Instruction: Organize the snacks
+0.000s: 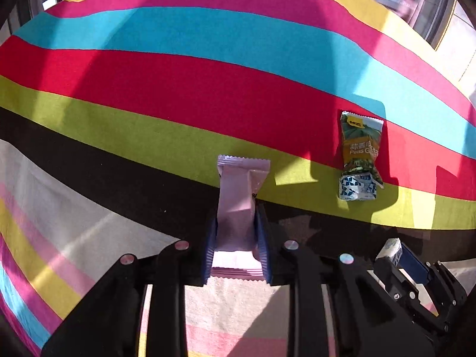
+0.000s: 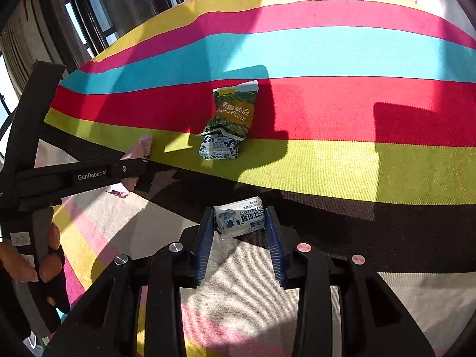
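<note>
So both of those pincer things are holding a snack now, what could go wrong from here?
The left tool pinches only the lower part of the pale pink packet; most of it sticks out, so it might swing or slip. The right tool squeezes a small white milk candy across its soft wrapper, which could twist free. On the striped cloth, the green pea packet overlaps another white-and-blue candy; adding snacks there may knock both askew.

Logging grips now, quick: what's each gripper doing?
Left gripper: shut on the pink snack packet.
Right gripper: shut on the white milk candy.
</note>
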### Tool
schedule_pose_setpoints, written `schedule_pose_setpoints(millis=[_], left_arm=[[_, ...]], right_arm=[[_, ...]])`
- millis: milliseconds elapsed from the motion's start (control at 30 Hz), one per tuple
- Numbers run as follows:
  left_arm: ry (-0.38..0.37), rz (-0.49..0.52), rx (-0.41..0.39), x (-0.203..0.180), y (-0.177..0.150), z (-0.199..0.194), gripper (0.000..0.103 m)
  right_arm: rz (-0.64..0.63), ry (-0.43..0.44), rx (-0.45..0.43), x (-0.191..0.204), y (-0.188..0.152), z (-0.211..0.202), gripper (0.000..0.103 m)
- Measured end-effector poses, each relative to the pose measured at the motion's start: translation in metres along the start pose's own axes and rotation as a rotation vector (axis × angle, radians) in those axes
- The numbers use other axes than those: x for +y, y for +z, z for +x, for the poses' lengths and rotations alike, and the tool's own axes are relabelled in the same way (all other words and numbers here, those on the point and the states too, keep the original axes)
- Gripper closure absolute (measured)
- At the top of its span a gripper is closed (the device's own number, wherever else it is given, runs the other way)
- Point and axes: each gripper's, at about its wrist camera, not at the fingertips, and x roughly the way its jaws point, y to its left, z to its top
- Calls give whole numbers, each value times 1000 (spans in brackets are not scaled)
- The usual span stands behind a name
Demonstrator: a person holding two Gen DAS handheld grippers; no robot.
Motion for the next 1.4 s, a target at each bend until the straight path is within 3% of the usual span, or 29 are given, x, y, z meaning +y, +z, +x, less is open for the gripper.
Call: schedule_pose_setpoints(millis=[67,167,200,300,467,667,733,833,1033,1100,1233,1400], left_arm=[[15,62,-22,-6,-5,-2,81],[-120,87,-75,0,-22,-17,84],[-125,98,-108,4,-32,-28,84],[-232,86,-198,31,-72,-67,84],[-301,39,-291,81,-135,-112,83],[-368,-137,-233,133,-152,-92,82],[-375,-139,-286,137,-154,-96,82],[-393,-88,-268,127,-152,-93,82],[-403,-124,-271,134,-153,-88,82],[-406,-130,-275,134,-153,-88,82],[-407,-139,-280,136,-154,-87,82],[-396,-143,-272,136,-153,-86,80]], right_arm=[[-4,-7,0,1,-2,-1,68],[-5,-12,1,6,1,1,68],[-4,-12,0,6,1,1,68],[-2,-11,0,6,0,1,68],[12,1,-5,3,2,1,68],[38,-7,-14,2,1,0,69],[43,-16,-15,2,2,0,69],[41,-20,-19,3,1,0,69],[115,-11,-43,7,-10,-16,68],[153,32,-64,21,-25,-25,68],[108,-18,-77,72,-62,-42,68],[93,-19,-62,125,-102,-58,68]])
